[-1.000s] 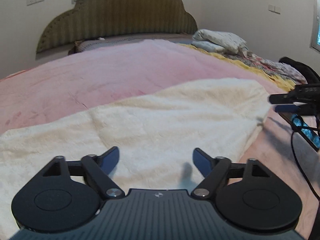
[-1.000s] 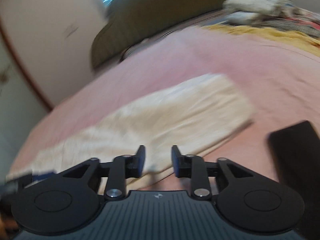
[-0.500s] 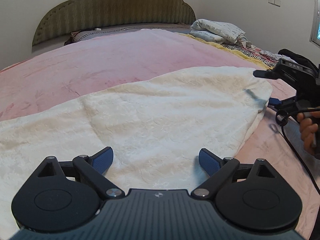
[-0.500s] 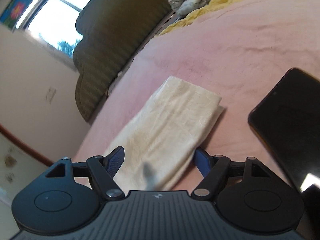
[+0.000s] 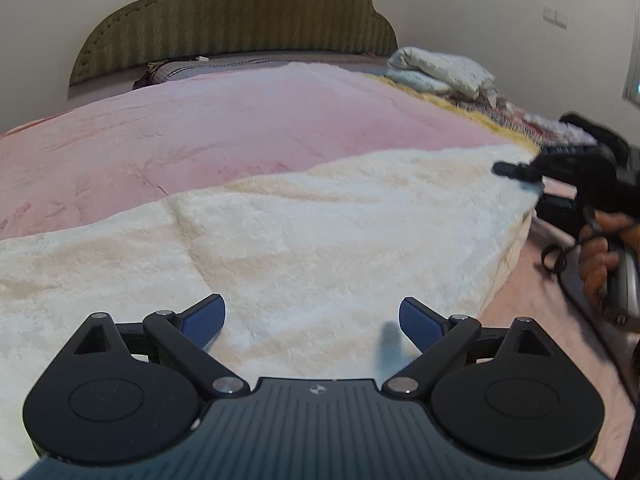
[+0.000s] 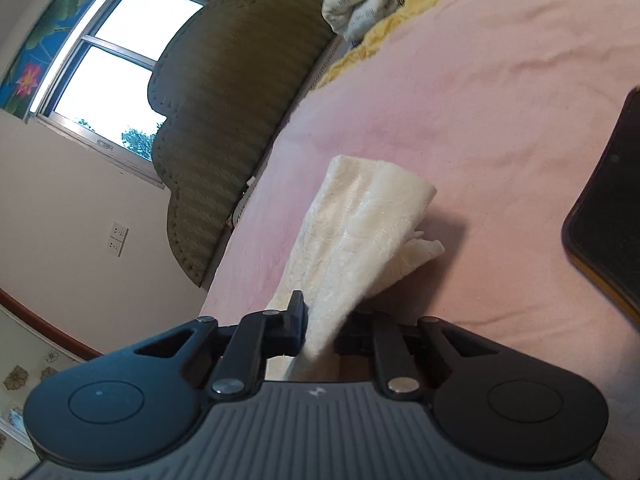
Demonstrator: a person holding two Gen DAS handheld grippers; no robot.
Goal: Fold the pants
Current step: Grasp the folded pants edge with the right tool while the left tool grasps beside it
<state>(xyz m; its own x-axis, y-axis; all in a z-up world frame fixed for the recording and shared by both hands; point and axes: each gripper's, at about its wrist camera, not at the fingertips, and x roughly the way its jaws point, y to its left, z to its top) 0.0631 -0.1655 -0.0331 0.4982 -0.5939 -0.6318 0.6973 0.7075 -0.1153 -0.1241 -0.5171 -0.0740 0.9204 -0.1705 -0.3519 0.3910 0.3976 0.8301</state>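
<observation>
The cream-white fleece pants (image 5: 304, 240) lie spread across the pink bedspread (image 5: 200, 136). My left gripper (image 5: 312, 316) is open, its blue pads just above the near edge of the pants, holding nothing. My right gripper (image 6: 320, 320) is shut on the right end of the pants (image 6: 360, 220) and lifts that edge off the bed. In the left wrist view the right gripper (image 5: 532, 184) shows at the far right end of the pants, held by a hand.
A dark phone or tablet (image 6: 608, 216) lies on the bedspread right of the pants. Folded bedding (image 5: 440, 72) and a yellow blanket sit at the far right. A green padded headboard (image 5: 232, 20) backs the bed. A black cable (image 5: 560, 256) hangs by the hand.
My right gripper has closed on the pants' right end and lifted it. My left gripper stays open over the near edge, hardly moved.
</observation>
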